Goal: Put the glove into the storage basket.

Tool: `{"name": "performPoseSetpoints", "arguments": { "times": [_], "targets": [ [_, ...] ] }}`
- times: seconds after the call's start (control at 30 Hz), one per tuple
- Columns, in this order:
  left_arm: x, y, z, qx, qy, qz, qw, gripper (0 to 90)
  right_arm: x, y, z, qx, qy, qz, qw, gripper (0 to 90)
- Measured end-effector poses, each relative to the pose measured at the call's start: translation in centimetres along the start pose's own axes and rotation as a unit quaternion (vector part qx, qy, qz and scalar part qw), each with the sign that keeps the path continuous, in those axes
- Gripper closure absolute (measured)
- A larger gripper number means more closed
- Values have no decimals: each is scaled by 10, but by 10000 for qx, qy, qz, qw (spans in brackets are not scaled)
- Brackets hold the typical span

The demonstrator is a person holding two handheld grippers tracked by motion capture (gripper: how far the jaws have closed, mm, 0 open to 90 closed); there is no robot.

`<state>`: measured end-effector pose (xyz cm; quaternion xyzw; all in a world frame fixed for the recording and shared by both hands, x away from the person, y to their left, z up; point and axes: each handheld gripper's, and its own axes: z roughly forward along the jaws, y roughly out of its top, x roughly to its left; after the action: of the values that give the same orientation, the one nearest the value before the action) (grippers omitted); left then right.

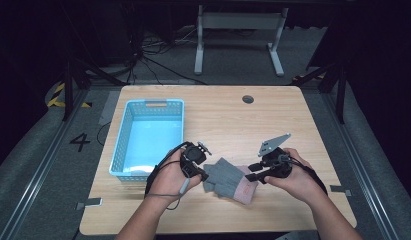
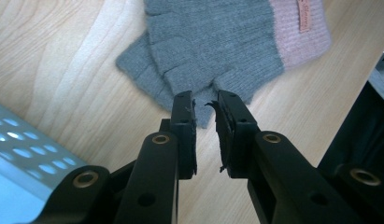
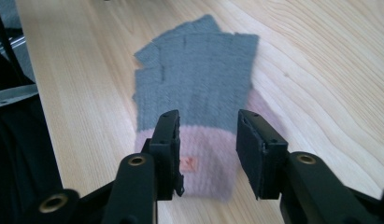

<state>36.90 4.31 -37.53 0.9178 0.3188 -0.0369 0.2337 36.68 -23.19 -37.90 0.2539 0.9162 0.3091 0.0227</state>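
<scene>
A grey knitted fingerless glove (image 1: pixel 228 180) with a pink cuff lies flat on the wooden table, between my two hands. My left gripper (image 1: pixel 205 176) is at the glove's finger end. In the left gripper view its jaws (image 2: pixel 206 100) stand a narrow gap apart, with the tip of one grey glove finger (image 2: pixel 203 112) just at that gap and not pinched. My right gripper (image 1: pixel 250 172) is at the cuff end. In the right gripper view its jaws (image 3: pixel 206 123) stand wide apart, just above the pink cuff (image 3: pixel 208 158), with nothing gripped. The glove (image 3: pixel 199 79) stretches away from them.
A light blue plastic basket (image 1: pixel 120 145) stands on the left half of the table, close to my left hand; its perforated wall (image 2: pixel 21 154) shows at the lower left of the left gripper view. Bare wooden tabletop (image 1: pixel 243 125) stretches beyond the glove.
</scene>
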Motion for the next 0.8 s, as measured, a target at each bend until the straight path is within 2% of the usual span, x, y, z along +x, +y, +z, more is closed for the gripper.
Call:
{"name": "performPoseSetpoints", "arguments": {
  "times": [0.07,0.17,0.23,0.3,0.4,0.53,0.63,0.73,0.8],
  "targets": [
    [1,1,1,69,-127,18,9999,790,-3,-5,-7,-45,-60,92,9999,582],
    [2,1,3,108,-101,-8,9999,784,-5,-9,-9,38,-94,122,9999,567],
    [3,2,3,120,-79,-28,9999,752,-7,-12,-11,154,-203,-15,9997,567],
    [3,2,4,133,-44,-40,9999,738,-8,-13,-11,168,-193,-42,9997,563],
    [2,2,4,172,-2,-54,9998,688,-12,-19,-9,107,-101,275,9995,567],
    [4,2,5,198,3,-50,9998,687,-11,-23,-5,324,-207,208,9990,575],
    [5,2,8,243,-20,-52,9997,687,-12,-26,-2,278,-181,122,9994,547],
    [6,2,11,241,-27,-51,9997,687,-13,-29,-2,341,-211,222,9990,530],
    [7,3,13,283,-35,-60,9996,682,-16,-32,-4,447,-270,119,9986,530]
  ]
}}
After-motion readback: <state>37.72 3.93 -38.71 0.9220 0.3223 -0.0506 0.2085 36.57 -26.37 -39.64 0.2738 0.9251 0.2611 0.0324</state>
